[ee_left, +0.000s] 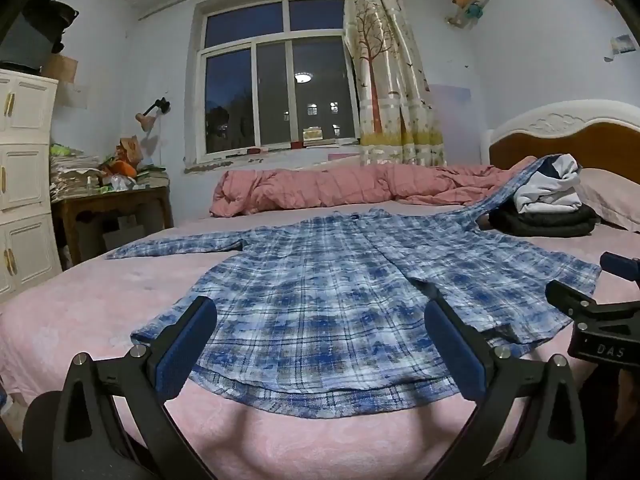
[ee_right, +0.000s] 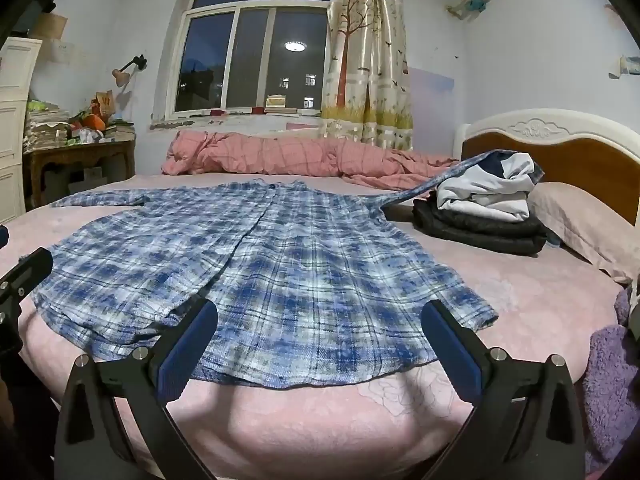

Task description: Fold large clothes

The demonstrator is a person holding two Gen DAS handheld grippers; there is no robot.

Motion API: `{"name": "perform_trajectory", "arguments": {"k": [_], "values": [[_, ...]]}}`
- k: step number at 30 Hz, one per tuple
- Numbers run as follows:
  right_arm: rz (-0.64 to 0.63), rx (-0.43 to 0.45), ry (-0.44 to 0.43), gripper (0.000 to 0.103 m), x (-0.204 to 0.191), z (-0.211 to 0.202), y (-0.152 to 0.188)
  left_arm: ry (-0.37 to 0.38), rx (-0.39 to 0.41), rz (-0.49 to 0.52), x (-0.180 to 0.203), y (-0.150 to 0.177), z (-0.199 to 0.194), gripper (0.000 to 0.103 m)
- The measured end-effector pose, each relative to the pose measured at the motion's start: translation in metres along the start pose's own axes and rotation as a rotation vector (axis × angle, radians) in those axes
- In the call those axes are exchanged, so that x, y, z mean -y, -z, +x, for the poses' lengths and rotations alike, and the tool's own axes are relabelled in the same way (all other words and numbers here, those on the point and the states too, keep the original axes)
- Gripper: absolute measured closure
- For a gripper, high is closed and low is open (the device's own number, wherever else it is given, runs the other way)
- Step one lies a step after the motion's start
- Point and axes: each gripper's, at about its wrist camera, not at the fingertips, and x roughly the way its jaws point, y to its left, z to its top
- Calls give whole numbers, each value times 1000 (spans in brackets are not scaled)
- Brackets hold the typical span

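Left gripper [ee_left: 320, 320] open | right gripper [ee_right: 320, 320] open | plaid shirt [ee_left: 340, 272] flat

Pale blue walls, a dark window [ee_left: 276, 92] reflecting a ceiling lamp, tree-print curtain [ee_left: 394, 76], white cabinet [ee_left: 24, 172], wooden headboard [ee_right: 560, 160].

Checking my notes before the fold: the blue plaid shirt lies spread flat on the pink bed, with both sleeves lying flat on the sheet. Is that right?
Not quite. The blue plaid shirt is spread on the pink bed, but only one sleeve lies flat; the other sleeve is draped up over the pile of folded clothes, as the right wrist view shows.
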Motion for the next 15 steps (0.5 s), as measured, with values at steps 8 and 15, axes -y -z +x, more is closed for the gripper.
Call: {"name": "perform_trajectory", "arguments": {"k": [8, 15], "values": [[6, 6, 1, 0, 1, 3, -1, 0, 5, -8, 1, 1, -1, 0], [5, 22, 1, 0, 0, -3, -2, 1, 17, -49, -9, -1, -2, 0]]}}
